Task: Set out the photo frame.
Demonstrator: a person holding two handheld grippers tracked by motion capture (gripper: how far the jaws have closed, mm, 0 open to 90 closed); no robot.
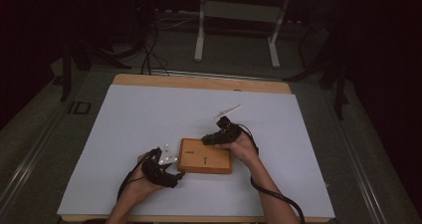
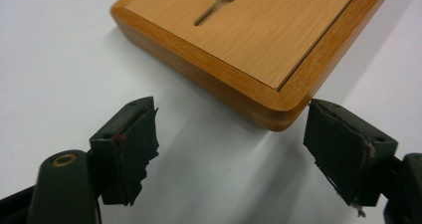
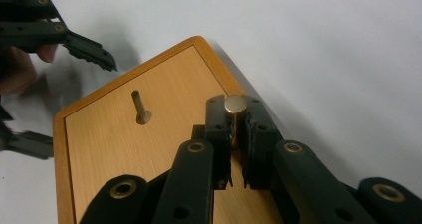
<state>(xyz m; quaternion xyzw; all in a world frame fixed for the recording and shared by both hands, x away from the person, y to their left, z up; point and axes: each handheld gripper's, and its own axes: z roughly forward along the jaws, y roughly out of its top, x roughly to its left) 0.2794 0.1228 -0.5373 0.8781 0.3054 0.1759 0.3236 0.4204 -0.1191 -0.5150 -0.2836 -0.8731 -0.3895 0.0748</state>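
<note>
A white sheet [image 1: 149, 129] is spread over a wooden table [image 1: 199, 82], whose bare edge is seen beyond the sheet's far side. A flat wooden box [image 1: 205, 156] with a lighter inset panel and a rounded rim is laid on the sheet, nearer to the person's edge of the table than to the far edge; it serves as the landmark here.

At the box's left end, the left gripper [image 1: 174, 176] is held in the person's left hand [image 1: 142, 181]. In the left gripper view, its two black jaws are seen spread wide on either side of a rounded corner of the box [image 2: 278, 112]; one pad lies just beside that corner, and no pressing contact is made out. Nothing is clamped.

At the box's far right corner, the right gripper [image 1: 211, 139] is held in the person's right hand [image 1: 244, 147]. In the right gripper view, its jaws are closed on a small round brass knob [image 3: 235, 104] standing at the box's edge.

A keyhole-shaped slot [image 3: 140, 107] is cut into the panel, between the knob and the box's left end.
</note>
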